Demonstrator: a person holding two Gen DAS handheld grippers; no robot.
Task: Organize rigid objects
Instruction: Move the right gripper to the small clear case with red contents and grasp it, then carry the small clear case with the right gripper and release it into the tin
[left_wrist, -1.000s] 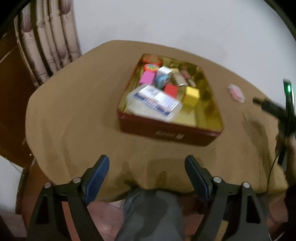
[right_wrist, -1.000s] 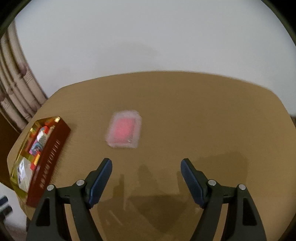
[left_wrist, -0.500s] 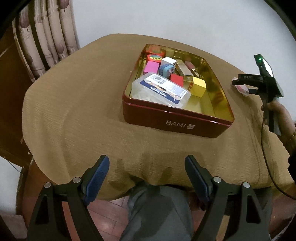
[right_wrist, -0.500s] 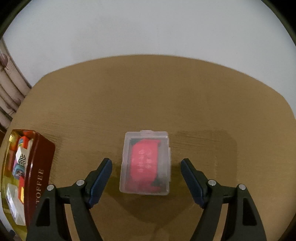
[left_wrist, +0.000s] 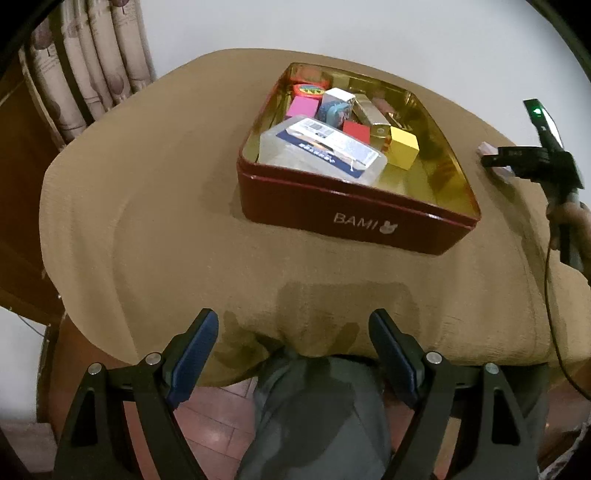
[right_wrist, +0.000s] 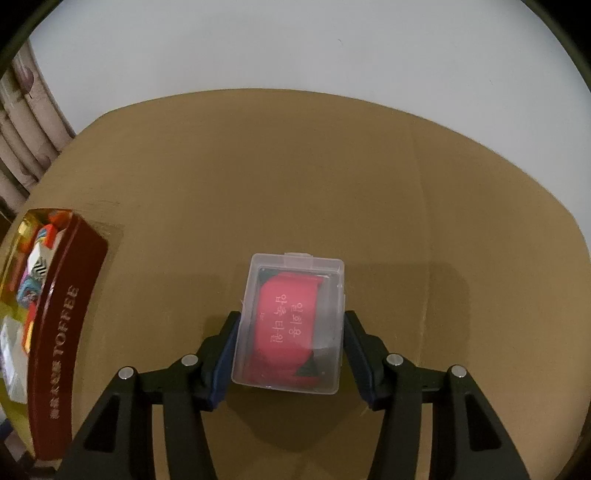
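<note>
Right gripper (right_wrist: 291, 349): black frame, blue pads, pointing steeply down at the table. Jaws closing on a clear plastic case (right_wrist: 291, 321); both pads sit against its long sides, left pad (right_wrist: 225, 350) and right pad (right_wrist: 356, 350) touching the walls. The case lies flat on the cloth, hinge tab at its far end, holding a red item printed with pale characters.

Left gripper (left_wrist: 291, 354): same build, jaws spread wide with nothing between them, hanging past the near edge of the table above a person's grey-trousered lap (left_wrist: 314, 417).

Table (right_wrist: 332, 166): rounded, covered in a tan cloth, a white wall behind it.

Red tin (left_wrist: 354, 214): rectangular, gold inside, lid off, lettered "BAMI" on the side facing the left camera and "TOFFEE" on the side facing the right camera. It stands on the cloth to the left of the clear plastic case, apart from it.

Contents of the tin: a large clear box with a blue and white label (left_wrist: 325, 151) at the near side; a yellow cube (left_wrist: 404, 147); a red cube (left_wrist: 356, 131); a pink block (left_wrist: 303, 109); a gold bar-shaped box (left_wrist: 371, 114); several smaller pieces at the far end, too crowded to tell apart.

Curtain (left_wrist: 92, 66): patterned, hanging beyond the table's left corner.
</note>
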